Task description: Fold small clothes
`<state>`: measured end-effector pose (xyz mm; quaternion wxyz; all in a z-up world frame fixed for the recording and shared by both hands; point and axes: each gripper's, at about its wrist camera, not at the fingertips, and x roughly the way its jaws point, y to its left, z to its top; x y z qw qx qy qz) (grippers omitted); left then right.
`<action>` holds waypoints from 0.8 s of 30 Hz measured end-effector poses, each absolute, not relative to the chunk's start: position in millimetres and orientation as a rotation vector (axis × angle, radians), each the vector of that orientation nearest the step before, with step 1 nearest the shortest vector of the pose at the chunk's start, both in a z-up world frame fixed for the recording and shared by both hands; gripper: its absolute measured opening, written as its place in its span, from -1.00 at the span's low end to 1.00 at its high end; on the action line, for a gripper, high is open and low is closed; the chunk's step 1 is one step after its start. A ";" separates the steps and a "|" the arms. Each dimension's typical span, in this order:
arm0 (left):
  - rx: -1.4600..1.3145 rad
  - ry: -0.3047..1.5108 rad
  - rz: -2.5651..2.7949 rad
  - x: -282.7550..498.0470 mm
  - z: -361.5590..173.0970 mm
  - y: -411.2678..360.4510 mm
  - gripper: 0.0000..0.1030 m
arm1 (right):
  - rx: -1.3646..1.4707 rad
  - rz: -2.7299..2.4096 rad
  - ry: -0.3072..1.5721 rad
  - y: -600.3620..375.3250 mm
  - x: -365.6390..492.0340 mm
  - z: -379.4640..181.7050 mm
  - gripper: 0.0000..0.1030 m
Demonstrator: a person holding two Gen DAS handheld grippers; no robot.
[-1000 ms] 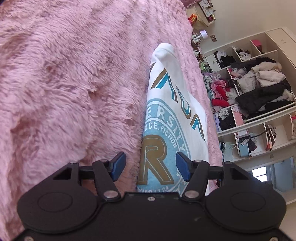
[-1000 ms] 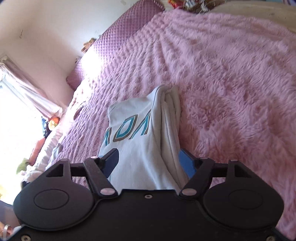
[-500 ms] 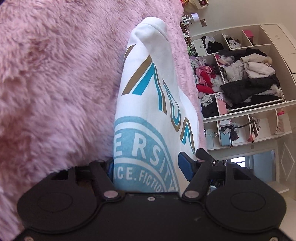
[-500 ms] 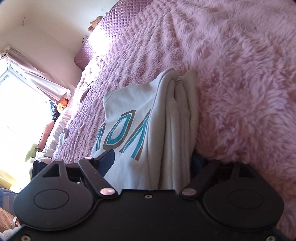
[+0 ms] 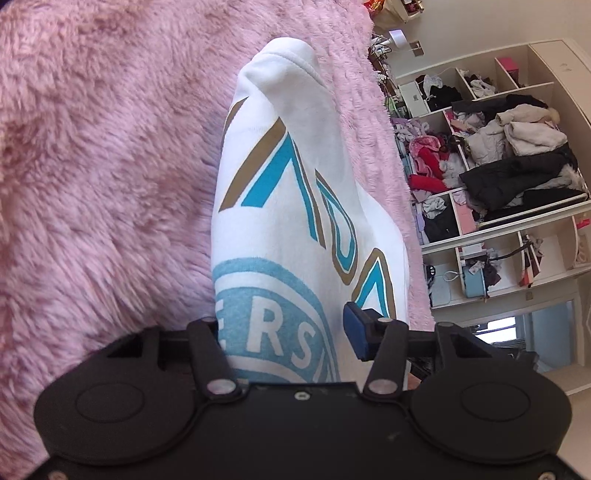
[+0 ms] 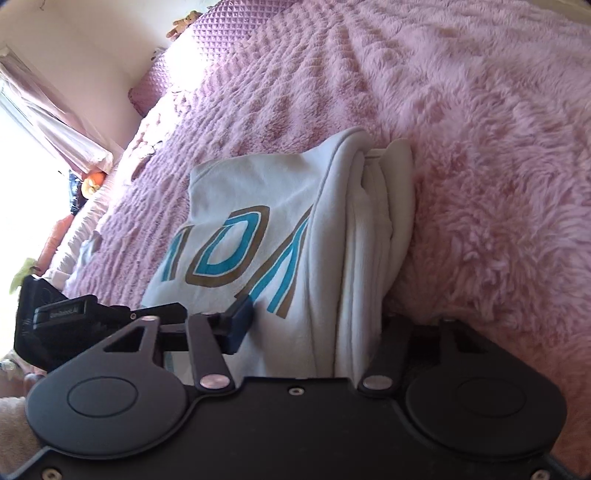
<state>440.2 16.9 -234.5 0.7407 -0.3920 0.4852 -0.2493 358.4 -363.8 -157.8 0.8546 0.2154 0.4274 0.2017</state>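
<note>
A folded white sweatshirt (image 5: 295, 206) with teal and brown letters and a pale blue round print lies on the fluffy pink blanket (image 5: 110, 166). My left gripper (image 5: 286, 328) straddles its near end and its jaws are closing. One blue pad (image 5: 354, 328) presses on top of the cloth, while the other finger is hidden under it. In the right wrist view the sweatshirt (image 6: 258, 206) shows its stacked folded edges. My right gripper (image 6: 314, 325) is closing on that edge too. Its left pad (image 6: 240, 325) touches the printed face, and its right finger is buried beneath the layers.
Open white shelves (image 5: 498, 177) stuffed with clothes stand beyond the bed's right edge. A purple quilted headboard (image 6: 221, 33) and a bright curtained window (image 6: 44, 122) lie at the far left. The left tool's black housing (image 6: 59, 321) sits beside my right gripper.
Both grippers slid forward over the sweatshirt's end, so the cloth now fills the gap between the fingers. The jaws first widened, then narrowed onto the fabric.
</note>
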 end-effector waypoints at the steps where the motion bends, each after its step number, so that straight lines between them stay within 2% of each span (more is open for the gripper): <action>1: -0.858 1.057 -0.542 438.7 -230.9 17.4 -0.29 | 0.441 0.397 0.892 -361.5 357.9 -153.6 -0.26; 2: -0.856 1.051 -0.533 437.0 -226.5 17.8 -0.52 | 0.433 0.377 0.885 -359.6 356.9 -148.2 -0.41; 3: -0.856 1.046 -0.534 436.0 -221.7 18.6 -0.54 | 0.430 0.369 0.874 -357.8 355.4 -142.8 -0.52; 5: -0.818 1.028 -0.539 431.4 -207.0 18.1 -0.58 | 0.416 0.362 0.846 -352.1 350.9 -127.8 -0.54; 12: -0.692 0.939 -0.566 413.7 -148.3 38.7 -0.59 | 0.370 0.463 0.743 -321.9 336.5 -73.6 -0.57; 21: -0.727 0.762 -0.448 388.8 -77.2 173.5 -0.58 | 0.389 0.686 0.630 -222.7 357.2 -25.0 -0.58; 24: -0.777 0.767 -0.391 374.1 -86.1 221.5 -0.56 | 0.463 0.771 0.660 -192.9 366.5 -39.3 -0.59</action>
